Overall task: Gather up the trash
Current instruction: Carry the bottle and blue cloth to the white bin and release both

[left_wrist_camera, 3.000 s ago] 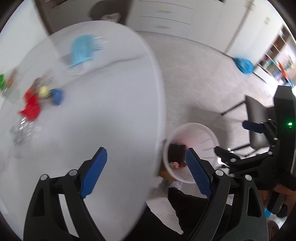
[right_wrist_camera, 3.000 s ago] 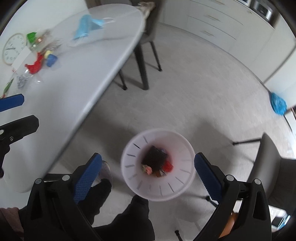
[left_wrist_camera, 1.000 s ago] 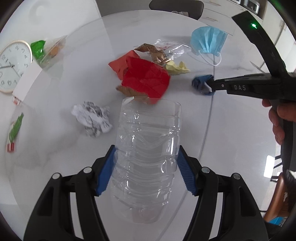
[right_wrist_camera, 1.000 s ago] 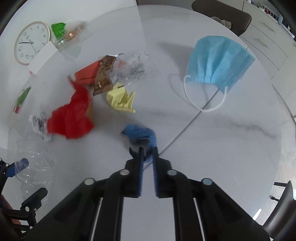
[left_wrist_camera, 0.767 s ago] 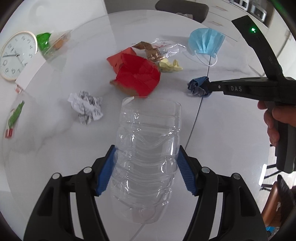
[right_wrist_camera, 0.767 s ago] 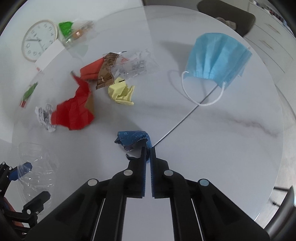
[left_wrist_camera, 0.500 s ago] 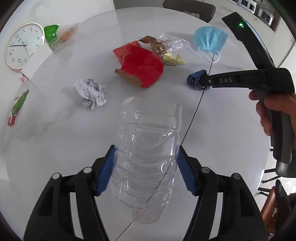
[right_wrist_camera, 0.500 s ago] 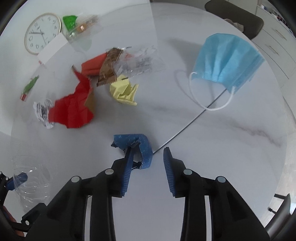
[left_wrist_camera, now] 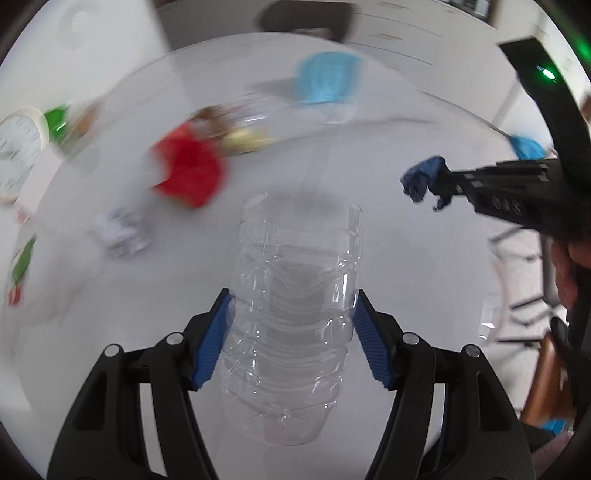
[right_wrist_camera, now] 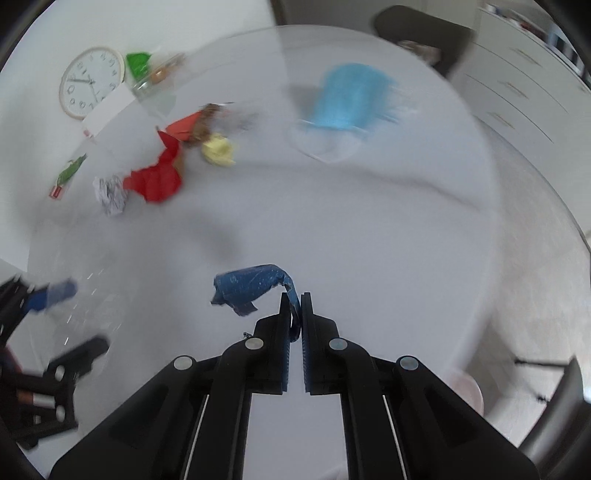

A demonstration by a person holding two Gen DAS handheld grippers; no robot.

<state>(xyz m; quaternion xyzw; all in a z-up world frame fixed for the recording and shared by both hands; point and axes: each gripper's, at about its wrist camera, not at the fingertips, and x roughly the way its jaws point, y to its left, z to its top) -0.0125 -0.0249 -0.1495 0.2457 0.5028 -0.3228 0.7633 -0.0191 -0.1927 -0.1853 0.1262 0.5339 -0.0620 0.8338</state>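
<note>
— Bottle clamped crosswise between blue pads of left gripper, clear and crushed, open end away from camera, held above white table.

— Right gripper?

— Pinched tight on tail of blue scrap; rest of scrap dangling left of fingertips, off the tabletop. Same scrap in left view, hanging from black tip at right, hand on handle below.

— Left on table?

— Red paper, grey-white ball just beside it, yellow wad, brown wrapper touching red sheet. Blue mask farther back, near far edge. Green packet near left rim. Clock, white card, clear bag with green inside at far left.

— Anything beneath the wrapper?

— Hard to say; heavy blur, possibly clear film beside it.

— Beyond table?

— Dark chair behind, pale cabinets at right, pale floor.
</note>
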